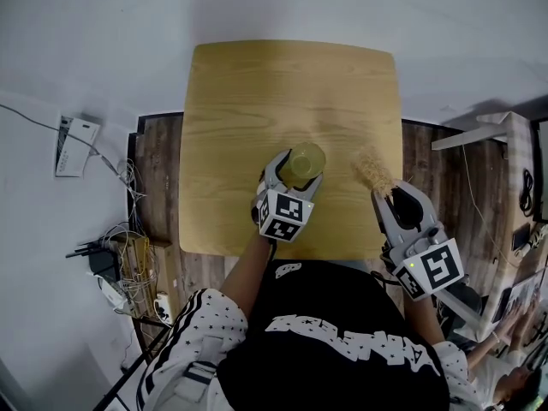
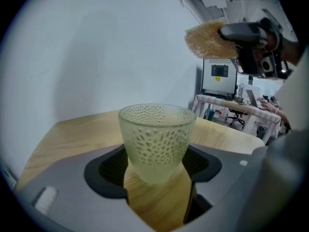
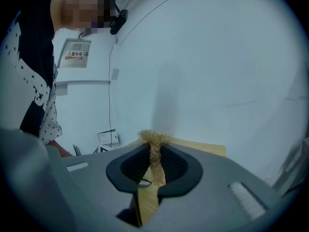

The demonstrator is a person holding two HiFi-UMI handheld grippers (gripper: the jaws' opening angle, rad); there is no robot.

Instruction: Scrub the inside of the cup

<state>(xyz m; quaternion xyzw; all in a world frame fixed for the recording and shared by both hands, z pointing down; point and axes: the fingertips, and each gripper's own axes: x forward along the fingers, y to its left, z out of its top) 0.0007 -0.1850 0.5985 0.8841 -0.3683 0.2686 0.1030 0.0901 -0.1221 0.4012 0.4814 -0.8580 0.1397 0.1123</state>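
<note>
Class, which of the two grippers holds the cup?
The left gripper: its fingers clasp the pale green cup, whereas the right gripper pinches a straw-coloured scrubbing pad.

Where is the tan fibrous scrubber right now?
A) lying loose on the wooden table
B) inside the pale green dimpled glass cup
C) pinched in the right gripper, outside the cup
C: the tan fibrous scrubber is clamped in the right gripper, apart from the pale green dimpled glass cup.
</note>
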